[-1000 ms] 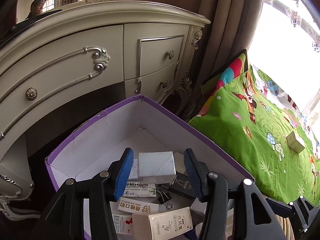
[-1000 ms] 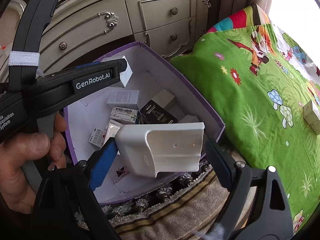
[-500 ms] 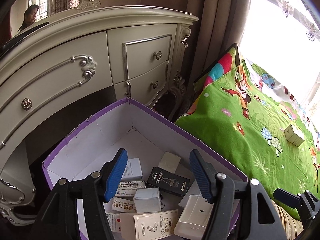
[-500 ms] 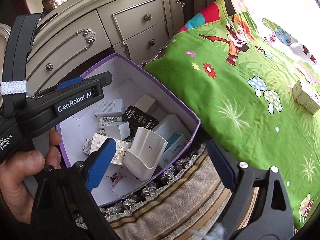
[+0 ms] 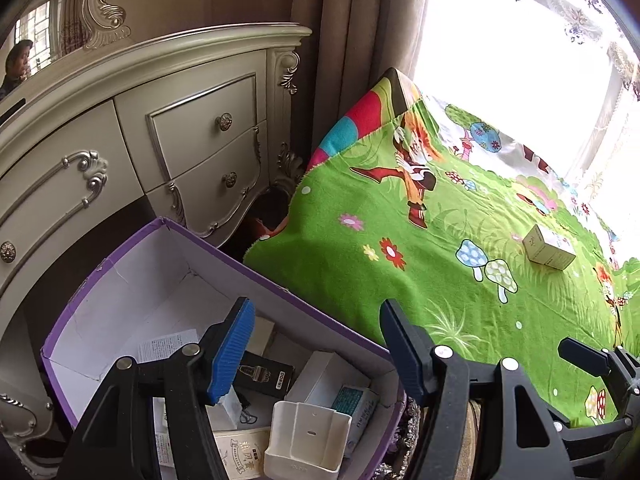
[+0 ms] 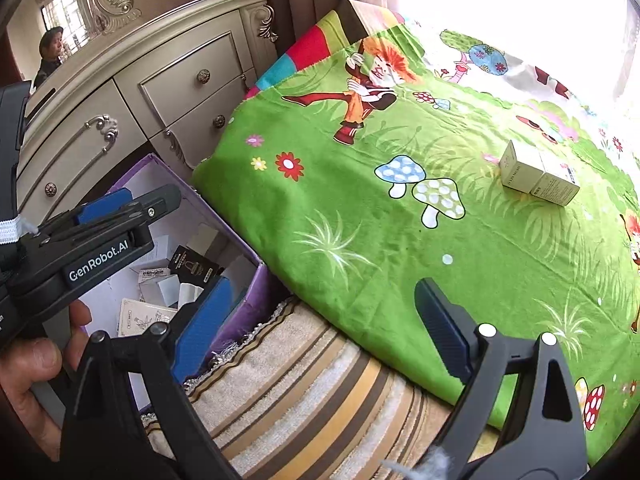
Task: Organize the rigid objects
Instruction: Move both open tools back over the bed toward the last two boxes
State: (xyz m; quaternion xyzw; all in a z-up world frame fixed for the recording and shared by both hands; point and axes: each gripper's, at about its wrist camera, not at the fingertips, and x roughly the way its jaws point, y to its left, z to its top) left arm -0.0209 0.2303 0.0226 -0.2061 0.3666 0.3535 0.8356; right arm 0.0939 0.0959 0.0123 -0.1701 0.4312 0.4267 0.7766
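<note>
Beside the dresser: purple box (image 5: 304,300), full of small cartons, white holder (image 5: 306,446) lying inside.
Left gripper (image 5: 316,344): over the box, jaws apart, nothing between them.
Right gripper (image 6: 320,320): wide apart, empty.
Green blanket (image 6: 360,220): one carton (image 6: 536,178) lies alone.

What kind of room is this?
Probably a bedroom: an ornate cream dresser with drawers, a bed under a green cartoon blanket, and curtains by a bright window.
</note>
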